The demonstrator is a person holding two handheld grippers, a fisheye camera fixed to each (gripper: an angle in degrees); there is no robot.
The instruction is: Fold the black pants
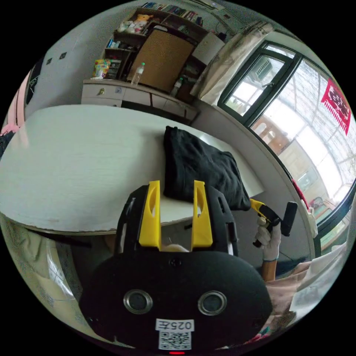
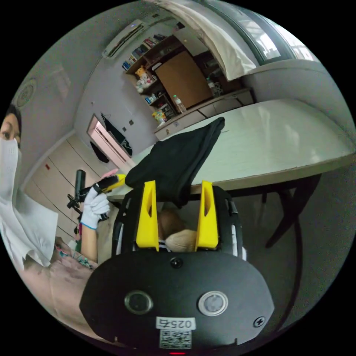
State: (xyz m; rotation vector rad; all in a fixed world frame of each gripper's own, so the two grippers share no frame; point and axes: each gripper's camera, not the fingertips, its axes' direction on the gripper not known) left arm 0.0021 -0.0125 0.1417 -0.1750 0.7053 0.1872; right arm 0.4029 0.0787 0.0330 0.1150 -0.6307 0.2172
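Both grippers [image 1: 176, 185] [image 2: 181, 187] agape, empty.

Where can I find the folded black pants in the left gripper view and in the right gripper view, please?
Left gripper view: the folded black fabric pants lie right of centre on the white table, at its near edge, just beyond the yellow tongs.
Right gripper view: the pants sit at the centre, overhanging the table's edge above the tongs.
Shared landmark: the brown cabinet door behind the table.

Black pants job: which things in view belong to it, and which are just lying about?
Belongs to the job:
black pants
white table under them
left gripper
right gripper

Just lying about:
water bottle
plush toys
books
red window decoration
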